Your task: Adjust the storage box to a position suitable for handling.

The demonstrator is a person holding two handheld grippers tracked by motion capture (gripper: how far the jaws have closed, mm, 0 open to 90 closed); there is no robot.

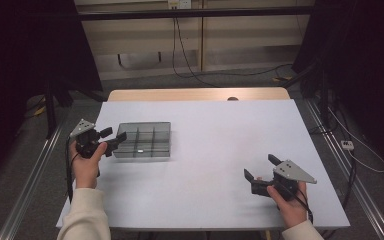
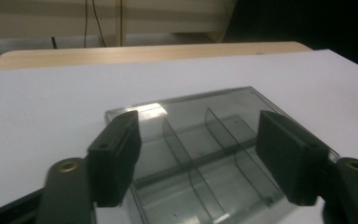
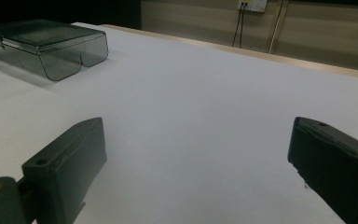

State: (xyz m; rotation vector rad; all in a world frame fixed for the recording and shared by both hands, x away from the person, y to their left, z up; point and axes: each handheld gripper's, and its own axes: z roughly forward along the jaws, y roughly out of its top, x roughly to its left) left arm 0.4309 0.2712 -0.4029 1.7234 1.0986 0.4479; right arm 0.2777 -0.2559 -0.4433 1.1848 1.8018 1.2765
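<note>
From above, a clear compartment box (image 1: pixel 143 140) sat left of centre on the white table (image 1: pixel 220 150), the left gripper (image 1: pixel 114 138) at its edge. In the left gripper view, its jaws straddled the box (image 2: pixel 205 154) without gripping. The right gripper (image 3: pixel 196 163) was released, the box (image 3: pixel 46 46) well apart.

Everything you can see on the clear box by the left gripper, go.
The box is a shallow rectangular organiser that looks like smoky see-through plastic, split by dividers into a grid of small compartments, and a closed clear lid seems to cover it. It lies flat on the white table, at its left side. One small pale item shows in a near compartment; what it is cannot be told. The left gripper is at its left edge, jaws apart with the near corner between them; contact cannot be told.
</note>
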